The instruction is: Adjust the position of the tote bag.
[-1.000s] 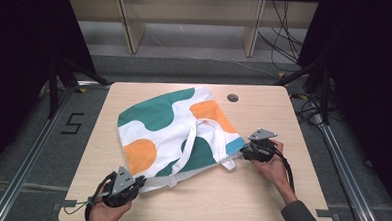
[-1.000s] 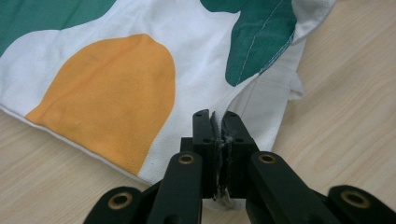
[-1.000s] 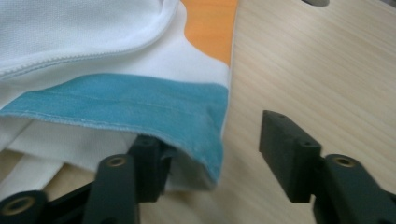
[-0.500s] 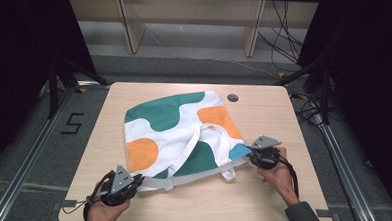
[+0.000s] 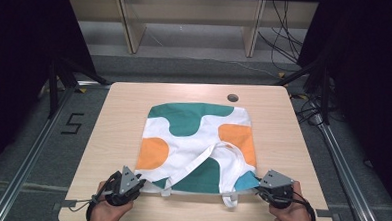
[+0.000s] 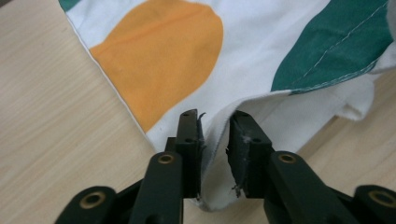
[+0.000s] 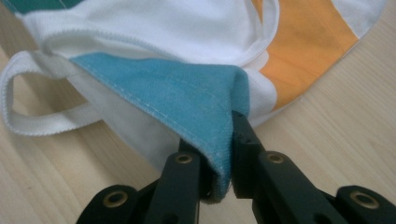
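Two near corners of the tote bag [image 5: 197, 140] sit at the surface's [image 5: 124, 112] front edge: the right tool [image 5: 260, 191] pinches its corner, keeping the mouth stretched flat, while the left tool [image 5: 140, 182] has just been opening, cloth loose between its jaws.

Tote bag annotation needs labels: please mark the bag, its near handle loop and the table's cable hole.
Tote bag [image 5: 197, 140], high view, on its white middle.
Handle loop [image 7: 28, 127], right gripper view, on the white strap's lower run.
Cable hole [image 5: 232, 98], high view, on its dark centre.
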`<state>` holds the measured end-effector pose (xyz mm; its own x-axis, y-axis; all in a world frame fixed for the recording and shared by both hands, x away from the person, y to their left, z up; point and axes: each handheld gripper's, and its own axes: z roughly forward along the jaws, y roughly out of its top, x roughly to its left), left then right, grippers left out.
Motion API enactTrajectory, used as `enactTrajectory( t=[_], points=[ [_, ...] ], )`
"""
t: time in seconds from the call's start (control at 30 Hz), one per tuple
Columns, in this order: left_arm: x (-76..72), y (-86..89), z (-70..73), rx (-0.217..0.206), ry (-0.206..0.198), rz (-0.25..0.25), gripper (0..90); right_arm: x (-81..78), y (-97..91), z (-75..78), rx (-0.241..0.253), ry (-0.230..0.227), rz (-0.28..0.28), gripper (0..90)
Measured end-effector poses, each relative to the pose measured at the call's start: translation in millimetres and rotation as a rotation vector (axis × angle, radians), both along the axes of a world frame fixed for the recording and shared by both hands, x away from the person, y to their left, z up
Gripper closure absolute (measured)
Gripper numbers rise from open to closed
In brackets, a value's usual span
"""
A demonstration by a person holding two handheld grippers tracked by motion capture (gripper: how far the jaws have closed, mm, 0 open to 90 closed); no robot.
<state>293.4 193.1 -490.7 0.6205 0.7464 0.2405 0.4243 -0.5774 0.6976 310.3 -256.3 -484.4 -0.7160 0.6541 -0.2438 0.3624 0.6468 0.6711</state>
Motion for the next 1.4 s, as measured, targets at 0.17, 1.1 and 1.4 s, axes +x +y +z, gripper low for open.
enactTrajectory(
  t=[0.17, 1.1, 1.4],
  points=[
    [2.7, 8.4, -2.4, -0.024, 0.02, 0.011, 56.5, 4.6, -3.2, -2.4, 0.048, 0.011, -0.01, 77.5],
    [28.5, 8.2, -16.9, -0.041, 0.048, 0.083, 78.2, 20.7, 1.0, -19.1, -0.004, -0.001, -0.102, 56.0],
    [28.9, 6.7, -15.2, -0.038, 0.043, 0.06, 78.0, 36.2, 10.5, -21.9, -0.029, -0.018, -0.08, 69.1]
  ],
)
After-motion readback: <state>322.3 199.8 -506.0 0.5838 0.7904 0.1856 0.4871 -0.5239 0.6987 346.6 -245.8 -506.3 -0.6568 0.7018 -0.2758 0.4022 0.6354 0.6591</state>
